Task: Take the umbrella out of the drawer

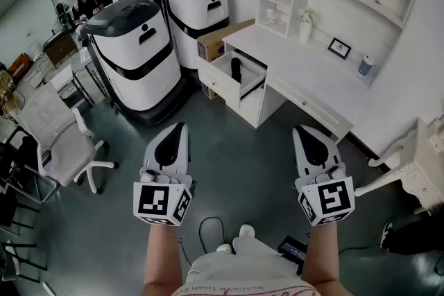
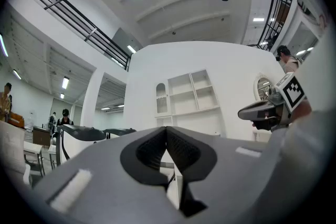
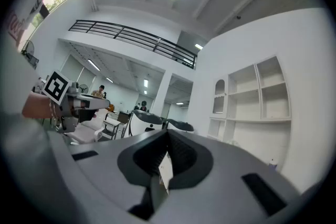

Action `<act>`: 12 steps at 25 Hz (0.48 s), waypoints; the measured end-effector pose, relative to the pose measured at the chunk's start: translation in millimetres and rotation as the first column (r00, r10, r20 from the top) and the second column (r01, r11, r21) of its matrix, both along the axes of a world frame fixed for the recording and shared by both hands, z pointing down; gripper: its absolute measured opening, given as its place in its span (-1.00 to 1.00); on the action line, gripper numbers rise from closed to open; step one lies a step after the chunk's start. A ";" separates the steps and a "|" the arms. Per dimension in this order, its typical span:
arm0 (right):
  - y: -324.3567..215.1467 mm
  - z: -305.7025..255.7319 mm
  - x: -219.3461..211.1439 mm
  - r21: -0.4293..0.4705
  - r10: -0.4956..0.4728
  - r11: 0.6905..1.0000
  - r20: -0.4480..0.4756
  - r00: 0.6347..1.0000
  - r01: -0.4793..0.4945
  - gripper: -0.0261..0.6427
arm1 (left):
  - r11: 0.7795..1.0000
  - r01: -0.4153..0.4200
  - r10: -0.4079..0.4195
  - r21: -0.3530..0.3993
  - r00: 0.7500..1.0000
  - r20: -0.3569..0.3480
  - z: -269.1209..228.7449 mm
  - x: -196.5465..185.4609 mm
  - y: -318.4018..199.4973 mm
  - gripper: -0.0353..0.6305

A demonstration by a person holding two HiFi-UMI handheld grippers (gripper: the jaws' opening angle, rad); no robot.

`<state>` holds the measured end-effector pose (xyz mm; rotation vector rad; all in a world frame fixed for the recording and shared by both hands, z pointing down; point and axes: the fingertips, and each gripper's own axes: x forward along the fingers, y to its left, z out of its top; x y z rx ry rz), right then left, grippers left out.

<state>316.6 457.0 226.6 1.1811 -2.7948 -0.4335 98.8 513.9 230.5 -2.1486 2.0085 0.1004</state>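
While both pairs of jaws sit closed on nothing, the dark umbrella (image 1: 236, 68) seems upright in the open drawer (image 1: 219, 84), well ahead, roughly midway between left gripper (image 1: 180, 128) and right gripper (image 1: 299, 130).

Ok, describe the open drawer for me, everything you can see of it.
The drawer is white and smooth, like painted wood: a deep box with a flat front panel. It stands pulled well out from the end of the white desk at the picture's left, just under the desktop. A dark, slim thing, likely the umbrella, stands upright inside it. A cardboard box sits close beside the drawer; whether they touch I cannot tell.
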 end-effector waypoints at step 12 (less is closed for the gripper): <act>-93.7 0.8 12.5 -0.017 -0.082 0.996 0.039 0.996 0.083 -0.91 | 0.999 0.042 -0.042 0.006 0.999 -0.010 -3.6 26.7 -90.8 -0.87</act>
